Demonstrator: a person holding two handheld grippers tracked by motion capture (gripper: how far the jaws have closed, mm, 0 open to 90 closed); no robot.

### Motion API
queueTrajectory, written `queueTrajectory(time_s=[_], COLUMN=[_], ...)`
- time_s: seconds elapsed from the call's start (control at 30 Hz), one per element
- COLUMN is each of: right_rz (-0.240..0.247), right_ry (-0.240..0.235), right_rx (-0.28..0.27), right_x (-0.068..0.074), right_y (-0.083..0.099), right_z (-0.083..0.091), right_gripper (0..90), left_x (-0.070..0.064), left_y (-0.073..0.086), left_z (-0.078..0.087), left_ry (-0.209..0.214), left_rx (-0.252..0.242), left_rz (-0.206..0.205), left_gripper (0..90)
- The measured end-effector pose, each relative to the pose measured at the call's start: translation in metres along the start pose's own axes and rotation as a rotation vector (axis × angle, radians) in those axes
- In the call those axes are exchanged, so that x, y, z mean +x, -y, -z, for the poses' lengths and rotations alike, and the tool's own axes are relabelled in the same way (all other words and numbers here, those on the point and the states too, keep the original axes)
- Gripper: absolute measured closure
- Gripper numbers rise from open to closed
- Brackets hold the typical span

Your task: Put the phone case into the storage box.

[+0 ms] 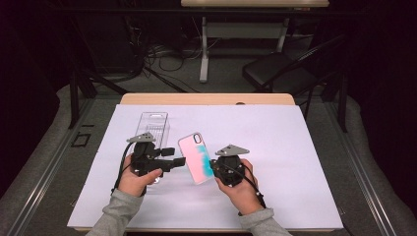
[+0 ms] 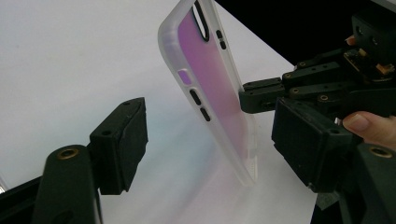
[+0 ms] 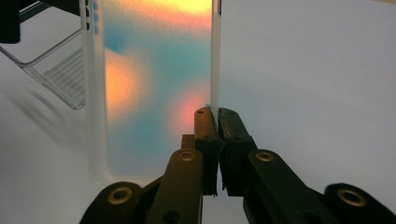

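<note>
From above, the person's two hands come in over the near edge of the table [image 1: 305, 147], which is covered by a white sheet, and between them a phone case [image 1: 195, 157] with a pink and teal back is held up off the sheet, roughly midway between the left and right edges and nearer the near edge than the far one. The right gripper [image 1: 212, 166] has the case by its right long edge, while the left gripper [image 1: 181, 161] reaches toward the case's left long edge. A clear plastic box [image 1: 155, 125] lies on the sheet behind the left gripper, toward the far left corner. Along the left gripper [image 2: 205, 140], its fingers [image 2: 122, 144] stand released and wide apart, with the case [image 2: 210, 93] upright between them, closer to the finger on the right of that view and touching neither as far as I can see; the right gripper [image 2: 247, 98] pinches the case's far edge. Along the right gripper [image 3: 217, 116], the fingers [image 3: 205, 135] are clenched on the thin white rim of the case [image 3: 154, 79], which rises straight up from the tips, its frosted back glowing orange and teal, and the clear box [image 3: 60, 74] sits beyond it at the left.
</note>
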State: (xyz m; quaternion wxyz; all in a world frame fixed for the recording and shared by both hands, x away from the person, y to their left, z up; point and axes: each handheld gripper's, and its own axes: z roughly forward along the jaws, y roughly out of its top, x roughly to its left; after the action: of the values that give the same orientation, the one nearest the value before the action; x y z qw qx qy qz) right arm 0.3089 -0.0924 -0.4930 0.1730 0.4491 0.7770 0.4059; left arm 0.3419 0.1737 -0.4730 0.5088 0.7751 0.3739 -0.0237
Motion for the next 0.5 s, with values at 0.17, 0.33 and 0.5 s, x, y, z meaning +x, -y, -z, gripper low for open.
queueTrajectory(time_s=[0.17, 0.33, 0.5], right_rz=[0.002, 0.005, 0.004], right_ry=[-0.005, -0.009, -0.011], right_rx=[-0.009, -0.016, -0.022], right_x=[0.0022, 0.0028, 0.0033], right_y=[-0.0002, -0.0008, -0.0010], right_z=[0.0010, 0.0025, 0.0032], right_gripper=[87.4, 87.4, 87.4], left_x=[-0.0003, -0.0012, -0.0019], left_y=[0.0007, 0.0022, 0.0033], left_z=[-0.0017, -0.0040, -0.0061], left_ry=[0.028, 0.045, 0.053], left_rx=[0.006, 0.003, 0.008], left_rz=[0.024, 0.045, 0.047], left_gripper=[30.2, 32.9, 36.4])
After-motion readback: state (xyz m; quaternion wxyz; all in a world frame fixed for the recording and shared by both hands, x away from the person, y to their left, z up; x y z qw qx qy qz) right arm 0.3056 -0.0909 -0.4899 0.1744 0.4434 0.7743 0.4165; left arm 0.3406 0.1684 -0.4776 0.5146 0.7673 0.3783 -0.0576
